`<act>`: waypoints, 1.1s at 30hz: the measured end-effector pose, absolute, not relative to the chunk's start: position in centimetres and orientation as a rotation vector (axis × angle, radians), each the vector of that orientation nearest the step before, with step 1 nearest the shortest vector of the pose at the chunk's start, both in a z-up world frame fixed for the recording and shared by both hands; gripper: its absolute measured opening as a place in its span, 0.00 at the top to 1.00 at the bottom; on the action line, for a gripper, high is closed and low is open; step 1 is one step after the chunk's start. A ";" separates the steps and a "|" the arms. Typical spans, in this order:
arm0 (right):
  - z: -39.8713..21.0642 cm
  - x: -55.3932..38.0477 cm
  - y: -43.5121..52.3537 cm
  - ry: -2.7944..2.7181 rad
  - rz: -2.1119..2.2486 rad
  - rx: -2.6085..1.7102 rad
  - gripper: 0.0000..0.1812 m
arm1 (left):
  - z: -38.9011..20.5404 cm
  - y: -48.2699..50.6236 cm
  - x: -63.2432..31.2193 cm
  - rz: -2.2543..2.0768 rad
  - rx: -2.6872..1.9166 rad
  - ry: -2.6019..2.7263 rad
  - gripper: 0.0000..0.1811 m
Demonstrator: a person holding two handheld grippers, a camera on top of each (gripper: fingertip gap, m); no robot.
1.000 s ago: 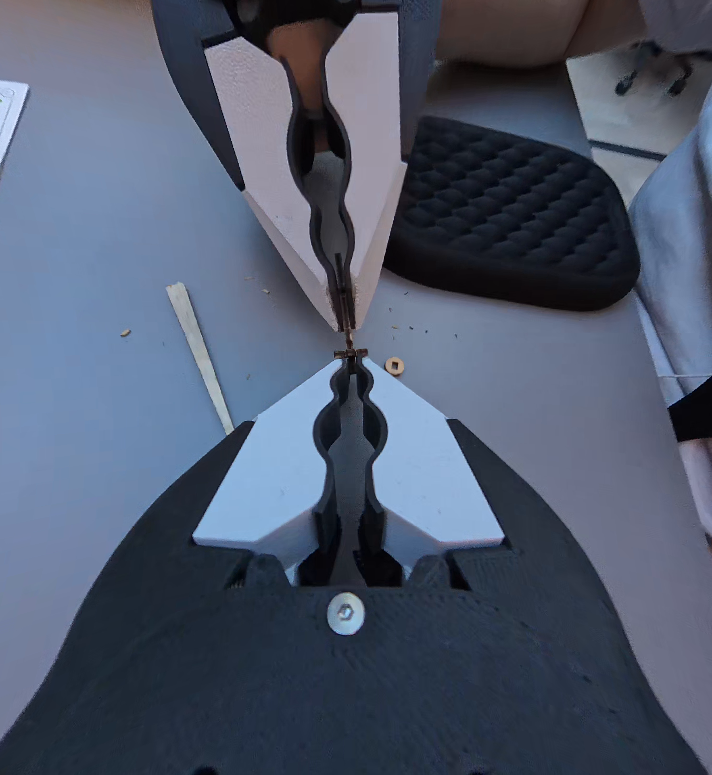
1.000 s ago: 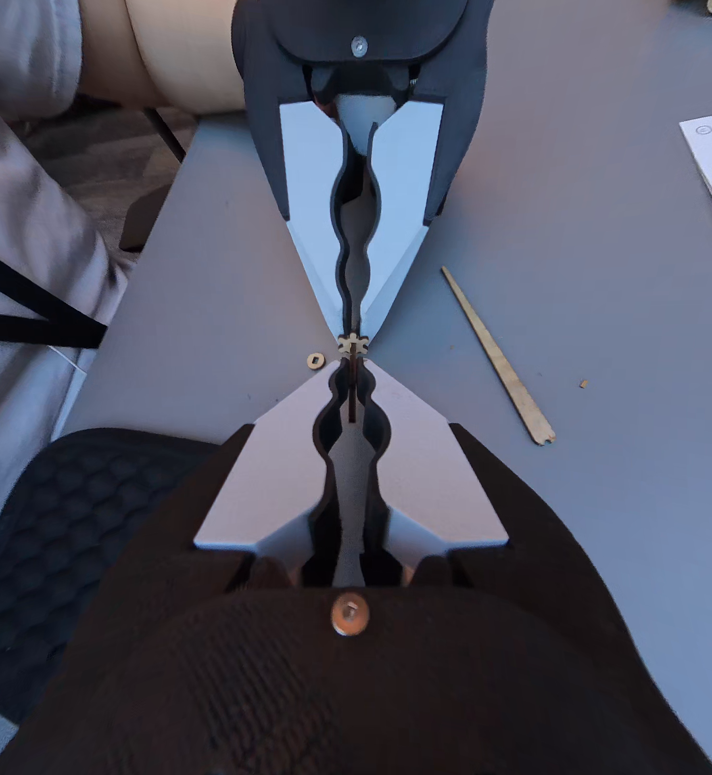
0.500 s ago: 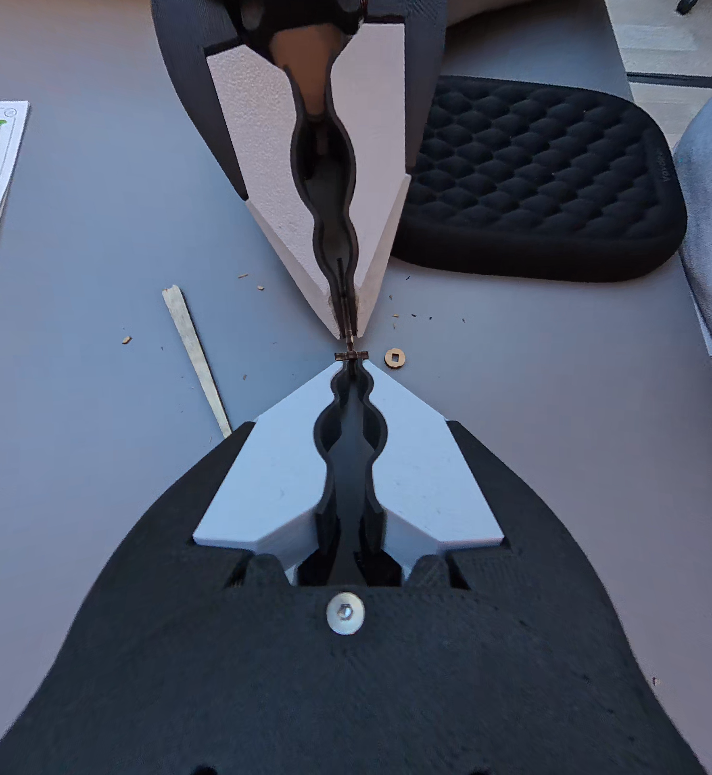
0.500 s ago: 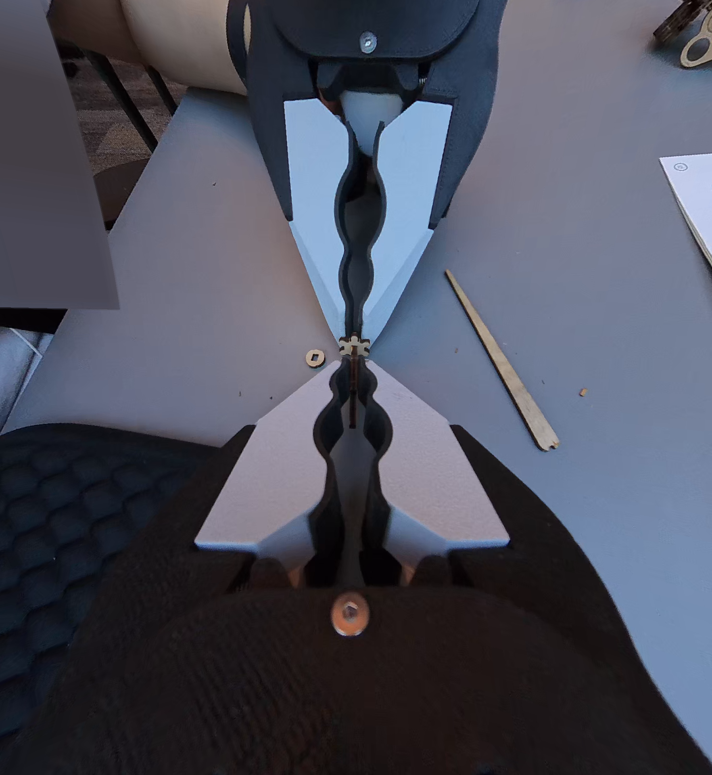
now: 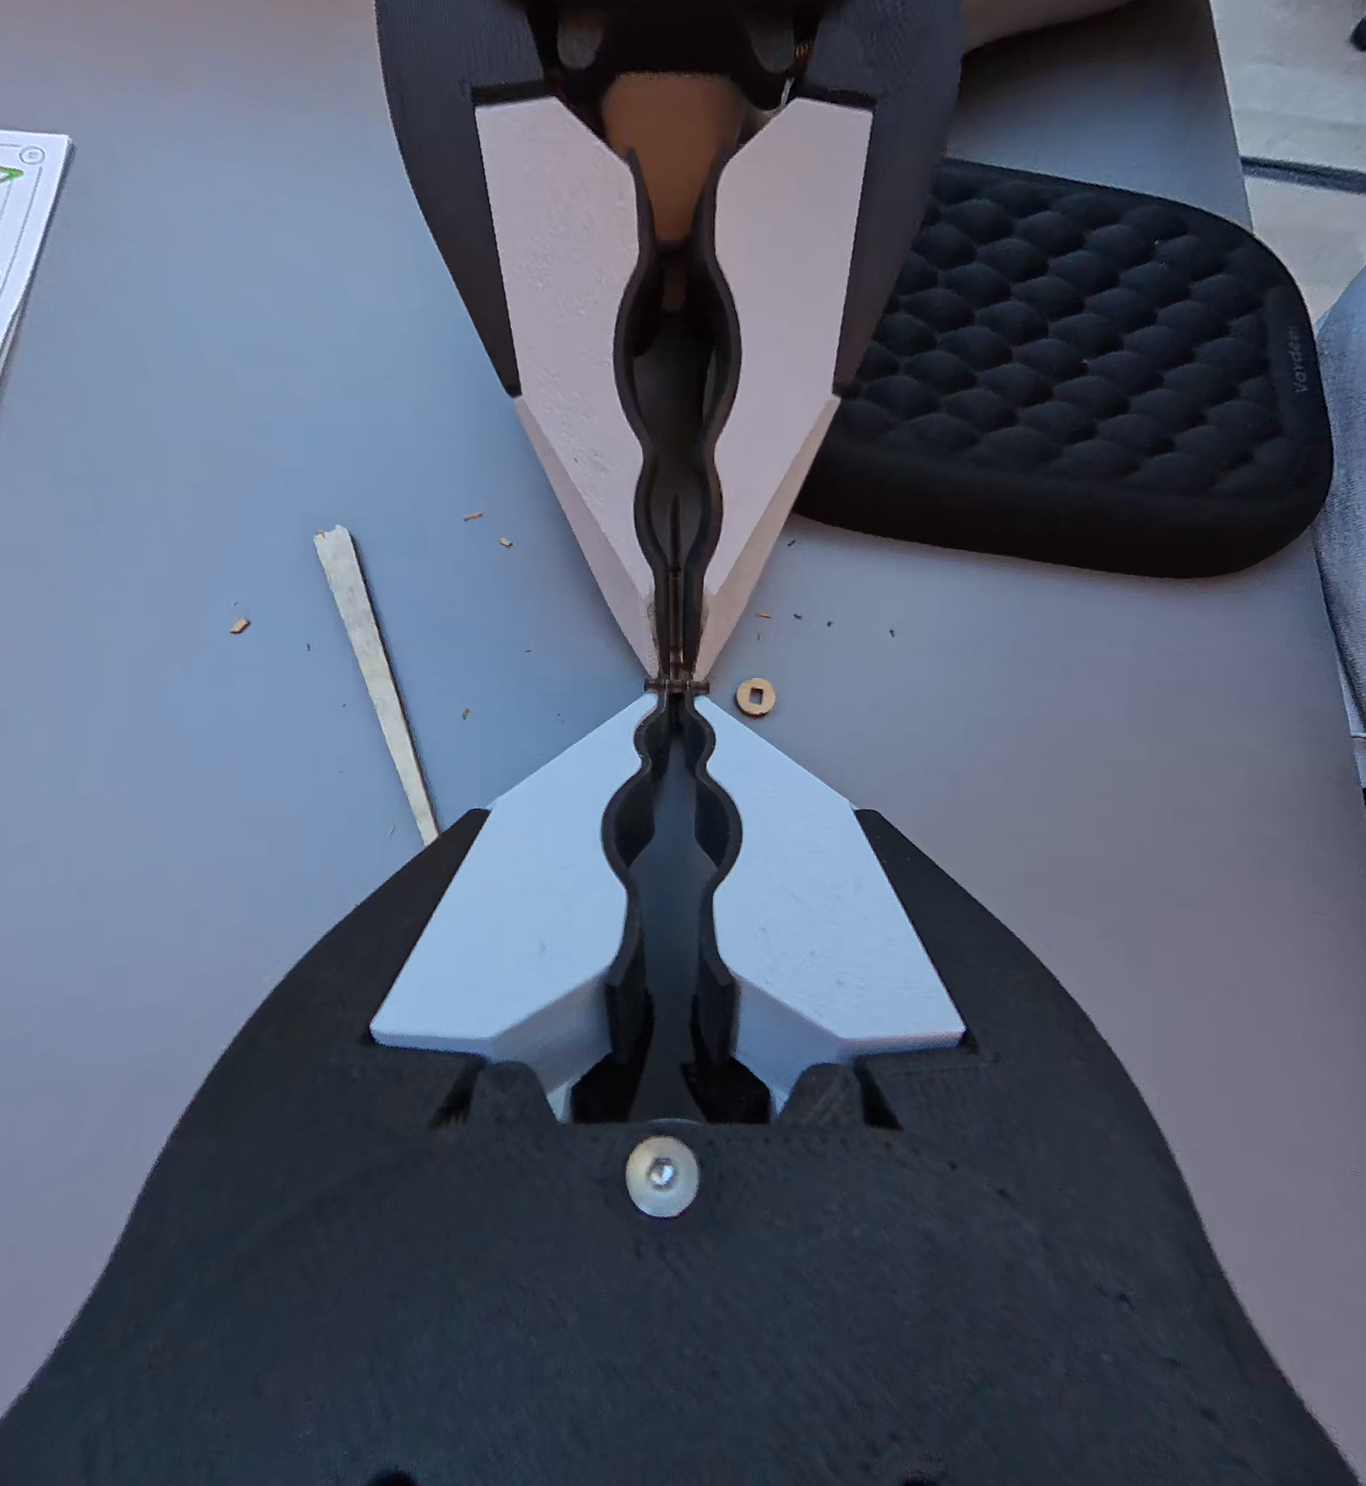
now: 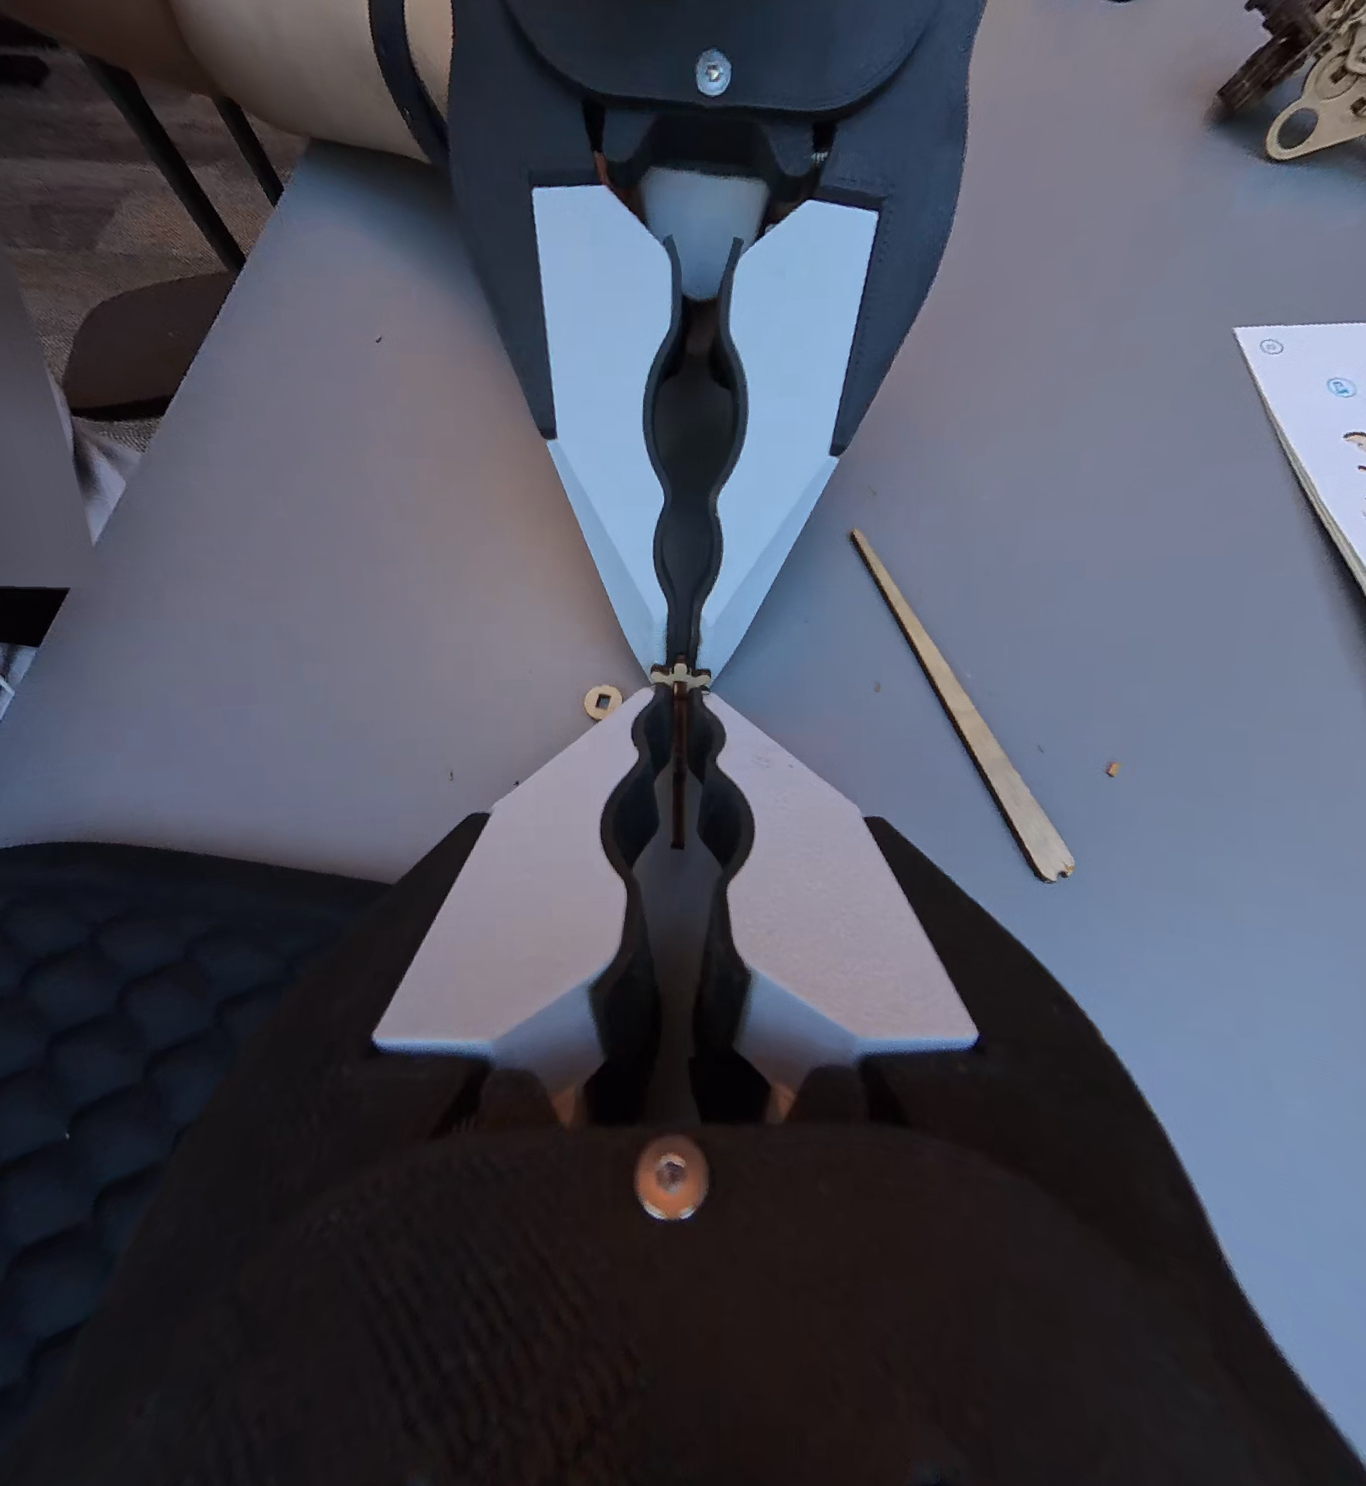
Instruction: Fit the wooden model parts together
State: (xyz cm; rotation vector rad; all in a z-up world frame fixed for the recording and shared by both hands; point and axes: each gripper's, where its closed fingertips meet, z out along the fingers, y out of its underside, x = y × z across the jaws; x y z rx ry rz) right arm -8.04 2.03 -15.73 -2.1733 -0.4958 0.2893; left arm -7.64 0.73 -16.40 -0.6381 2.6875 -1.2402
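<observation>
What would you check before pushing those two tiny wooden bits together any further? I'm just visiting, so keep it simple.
1. Right gripper shut on the thin wooden pin: ok.
2. Left gripper shut on the small toothed piece: ok.
3. Pin lined up with the piece, tips facing: ok.
4. Pin fully seated in the piece: cannot tell, too small.
5. Loose wooden washer beside the tips, apart from them: ok.
6. Wooden strip lying off to the side: ok.

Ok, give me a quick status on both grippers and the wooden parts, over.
Left gripper shut on small toothed wooden piece. Right gripper shut on thin wooden pin, tips meeting nose to nose. Loose wooden washer beside the tips on the table, not blocking.
</observation>
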 end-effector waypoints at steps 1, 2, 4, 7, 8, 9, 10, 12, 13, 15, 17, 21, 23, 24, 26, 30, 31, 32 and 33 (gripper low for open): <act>-15.7 -8.1 2.0 -0.502 0.288 -2.172 1.00 | -16.4 0.8 -7.7 -1.226 -0.620 2.693 1.00; -15.8 -8.0 2.0 -0.508 0.294 -2.186 1.00 | -16.5 0.8 -7.7 -1.221 -0.598 2.693 1.00; -15.7 -7.4 2.0 -0.535 0.245 -2.216 1.00 | -16.6 1.0 -7.3 -1.231 -0.602 2.662 1.00; -15.4 -7.3 1.8 -0.583 0.272 -2.175 0.99 | -16.5 1.0 -7.4 -1.246 -0.586 2.664 1.00; -15.4 -7.3 1.7 -0.576 0.297 -2.158 0.99 | -16.6 1.1 -7.4 -1.236 -0.583 2.661 1.00; -15.3 -7.2 1.5 -0.575 0.318 -2.138 0.99 | -16.6 1.1 -7.4 -1.234 -0.580 2.660 1.00; -15.1 -7.1 1.4 -0.578 0.316 -2.113 1.00 | -16.6 1.1 -7.4 -1.234 -0.580 2.660 1.00; -14.9 -7.0 1.3 -0.569 0.328 -2.103 1.00 | -16.6 1.1 -7.3 -1.242 -0.588 2.652 1.00; -15.0 -7.0 1.4 -0.573 0.321 -2.104 1.00 | -16.6 1.1 -7.3 -1.243 -0.590 2.654 1.00; -15.0 -6.9 1.4 -0.578 0.309 -2.107 1.00 | -16.6 1.1 -7.3 -1.246 -0.596 2.655 1.00; -15.1 -6.9 1.3 -0.561 0.320 -2.117 1.00 | -16.5 1.0 -7.3 -1.245 -0.603 2.653 1.00; -15.1 -7.0 1.3 -0.556 0.326 -2.118 1.00 | -16.5 1.0 -7.3 -1.240 -0.610 2.649 1.00; -15.1 -7.1 1.3 -0.562 0.314 -2.116 1.00 | -16.5 1.0 -7.3 -1.229 -0.604 2.643 1.00; -15.1 -7.1 1.3 -0.563 0.313 -2.115 1.00 | -16.5 1.0 -7.3 -1.223 -0.603 2.642 1.00; -15.1 -7.1 1.3 -0.568 0.313 -2.112 1.00 | -16.5 1.0 -7.3 -1.212 -0.591 2.642 1.00; -15.1 -7.0 1.1 -0.659 0.280 -2.086 0.99 | -16.6 1.0 -7.3 -1.215 -0.554 2.635 1.00; -14.9 -7.1 1.1 -0.657 0.304 -2.078 0.99 | -16.6 0.9 -7.2 -1.204 -0.539 2.625 1.00; -14.7 -7.1 1.0 -0.652 0.326 -2.068 0.98 | -16.6 0.9 -7.2 -1.194 -0.523 2.617 1.00; -14.6 -7.0 1.0 -0.640 0.337 -2.061 0.97 | -16.6 0.9 -7.2 -1.193 -0.518 2.615 1.00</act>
